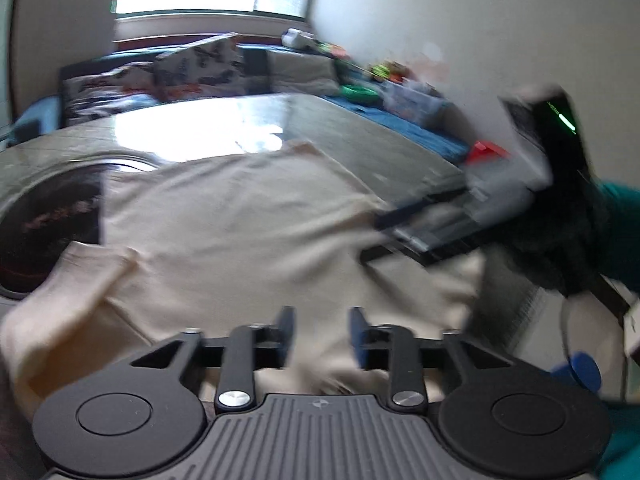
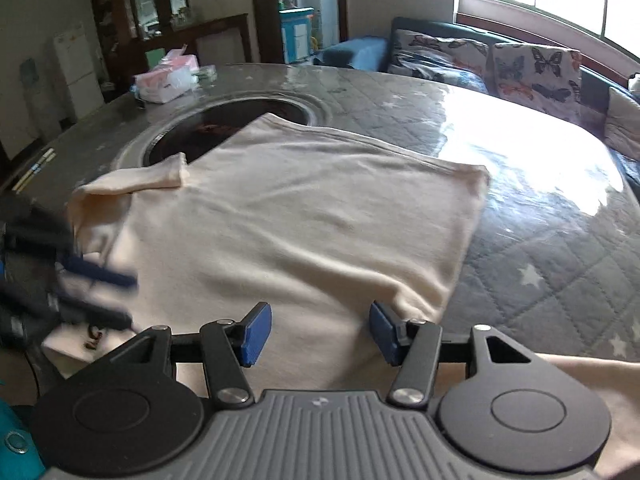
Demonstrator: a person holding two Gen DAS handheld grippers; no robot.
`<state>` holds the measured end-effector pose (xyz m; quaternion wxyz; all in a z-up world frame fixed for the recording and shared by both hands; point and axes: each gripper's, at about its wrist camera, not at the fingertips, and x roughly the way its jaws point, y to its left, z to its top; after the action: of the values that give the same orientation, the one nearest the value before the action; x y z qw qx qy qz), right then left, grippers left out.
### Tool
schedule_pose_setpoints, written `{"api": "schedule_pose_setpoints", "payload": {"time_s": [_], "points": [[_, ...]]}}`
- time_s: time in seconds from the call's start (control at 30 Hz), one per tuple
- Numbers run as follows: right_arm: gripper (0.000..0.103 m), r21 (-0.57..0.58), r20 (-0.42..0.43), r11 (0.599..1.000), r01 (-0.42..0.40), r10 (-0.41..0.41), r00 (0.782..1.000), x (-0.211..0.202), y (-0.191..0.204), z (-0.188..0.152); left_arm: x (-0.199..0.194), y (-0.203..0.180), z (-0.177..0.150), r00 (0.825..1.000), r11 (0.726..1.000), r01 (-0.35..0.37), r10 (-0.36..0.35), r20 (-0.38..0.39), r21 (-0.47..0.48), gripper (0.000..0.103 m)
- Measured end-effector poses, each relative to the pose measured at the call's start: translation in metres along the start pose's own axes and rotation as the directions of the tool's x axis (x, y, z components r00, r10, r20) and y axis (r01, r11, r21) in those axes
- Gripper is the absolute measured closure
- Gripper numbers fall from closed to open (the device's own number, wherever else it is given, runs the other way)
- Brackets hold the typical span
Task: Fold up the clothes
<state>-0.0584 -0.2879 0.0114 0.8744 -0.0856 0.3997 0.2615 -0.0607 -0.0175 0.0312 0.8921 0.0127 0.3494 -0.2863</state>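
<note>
A cream T-shirt (image 2: 296, 216) lies spread on the round quilted table (image 2: 552, 240), one sleeve (image 2: 144, 176) folded in at the left. It also shows in the left wrist view (image 1: 240, 232). My right gripper (image 2: 318, 330) is open and empty, hovering over the shirt's near edge. My left gripper (image 1: 322, 332) is open and empty above the shirt's near part. The right gripper shows blurred at the right of the left wrist view (image 1: 452, 224), over the shirt's right edge. The left gripper shows blurred at the left of the right wrist view (image 2: 80, 292).
A dark round inset (image 2: 224, 128) sits in the table's middle, partly under the shirt. A pink tissue pack (image 2: 168, 80) lies at the far side, chopsticks (image 2: 34, 172) at the left. A sofa with butterfly cushions (image 2: 532, 68) stands behind the table.
</note>
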Motion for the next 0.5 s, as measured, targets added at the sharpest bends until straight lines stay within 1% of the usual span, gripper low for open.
{"api": "schedule_pose_setpoints", "payload": {"time_s": [0.1,0.23,0.4,0.47,0.5], "points": [[0.047,-0.006,-0.010,1.000,0.007,-0.008,1.000,-0.001,-0.001,-0.001,0.007,0.016,0.011,0.999,0.998,-0.051,0.052,0.015,-0.049,0.056],[0.047,-0.011,-0.017,1.000,0.011,-0.011,1.000,-0.003,-0.003,0.001,0.013,0.041,0.018,0.993,0.986,-0.114,0.116,0.016,-0.125,0.056],[0.047,-0.013,-0.015,1.000,0.018,-0.018,1.000,0.002,-0.004,0.010,0.011,0.073,0.014,0.978,0.959,-0.204,0.208,-0.001,-0.196,0.056],[0.046,-0.009,-0.022,1.000,0.021,-0.022,1.000,0.008,-0.007,0.011,0.004,0.082,0.010,0.974,0.950,-0.220,0.227,0.008,-0.221,0.056],[0.045,-0.009,-0.021,1.000,0.020,-0.020,1.000,0.009,-0.007,0.012,0.000,0.082,0.008,0.967,0.945,-0.246,0.255,0.016,-0.216,0.056]]}}
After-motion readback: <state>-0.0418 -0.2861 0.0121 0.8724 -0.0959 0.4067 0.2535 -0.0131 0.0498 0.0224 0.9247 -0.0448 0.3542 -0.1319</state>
